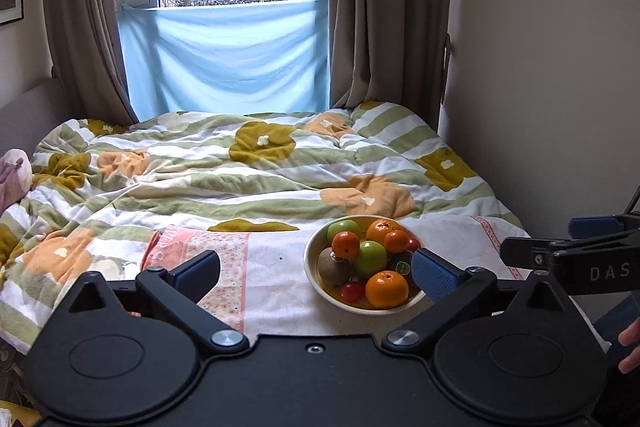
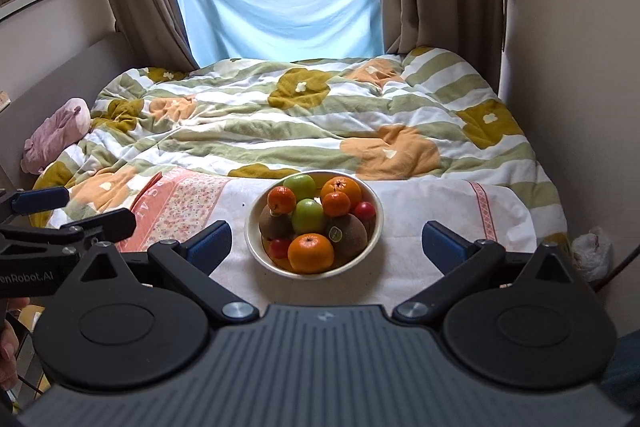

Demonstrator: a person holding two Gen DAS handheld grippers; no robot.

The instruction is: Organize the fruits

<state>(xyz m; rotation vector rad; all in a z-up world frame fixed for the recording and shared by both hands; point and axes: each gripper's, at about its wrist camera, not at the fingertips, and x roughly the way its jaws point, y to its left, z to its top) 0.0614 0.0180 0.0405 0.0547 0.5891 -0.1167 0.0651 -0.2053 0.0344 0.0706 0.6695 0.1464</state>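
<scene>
**Fruit bowl on the bed, both tongs spread and empty**

The bowl (image 2: 372, 227) sits on a white towel (image 2: 420, 243) laid over the near end of the bed, w/ a floral quilt (image 2: 312, 115) behind it. The towel has a pink patterned border (image 2: 176, 211) on the left side.

In the bowl, as far as can be counted: 4 oranges, 2 green apples, 2 kiwis, 2 small red fruits. The biggest near orange (image 2: 311, 253) lies at the front rim. A kiwi w/ a sticker (image 2: 347, 234) touches its right side; another kiwi (image 2: 274, 223) is at the left. A green apple (image 2: 308, 215) sits in the middle, a 2nd green apple (image 2: 300, 187) at the back. A red fruit (image 2: 365, 211) is by the right rim.

Left gripper (image 1: 316, 269): jaws released, wide apart, nothing between them. Its right pad overlaps the bowl's right edge in the left wrist view; contact can't be told.

Right gripper (image 2: 327, 242): also released, jaws wide. In its own view the bowl lies between the 2 pads, apart from both.

Bkgd: window w/ a blue cloth (image 2: 280, 11) across the lower part, brown curtains either side, a pink soft toy (image 2: 56, 135) at the bed's left edge.
</scene>
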